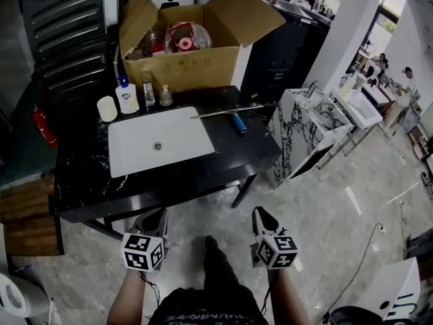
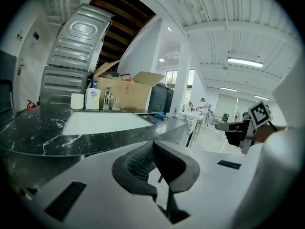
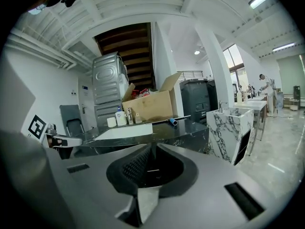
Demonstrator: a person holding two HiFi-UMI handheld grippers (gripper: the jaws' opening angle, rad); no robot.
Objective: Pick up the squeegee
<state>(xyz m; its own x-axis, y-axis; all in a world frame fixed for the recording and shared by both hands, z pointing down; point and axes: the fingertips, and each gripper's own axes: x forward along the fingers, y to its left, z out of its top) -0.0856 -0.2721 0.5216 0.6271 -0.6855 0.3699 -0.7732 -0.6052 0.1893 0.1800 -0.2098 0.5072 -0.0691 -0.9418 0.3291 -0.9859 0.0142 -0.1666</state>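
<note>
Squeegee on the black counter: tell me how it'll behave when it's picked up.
The squeegee looks stiff: long, thin and straight, so it probably won't flop. Held by its short blue handle, the long blade may swing or tilt. It lies flat on the counter, so it's unlikely to roll.

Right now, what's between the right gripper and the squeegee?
Head view: only bare floor and black countertop separate the right gripper from the squeegee.
</note>
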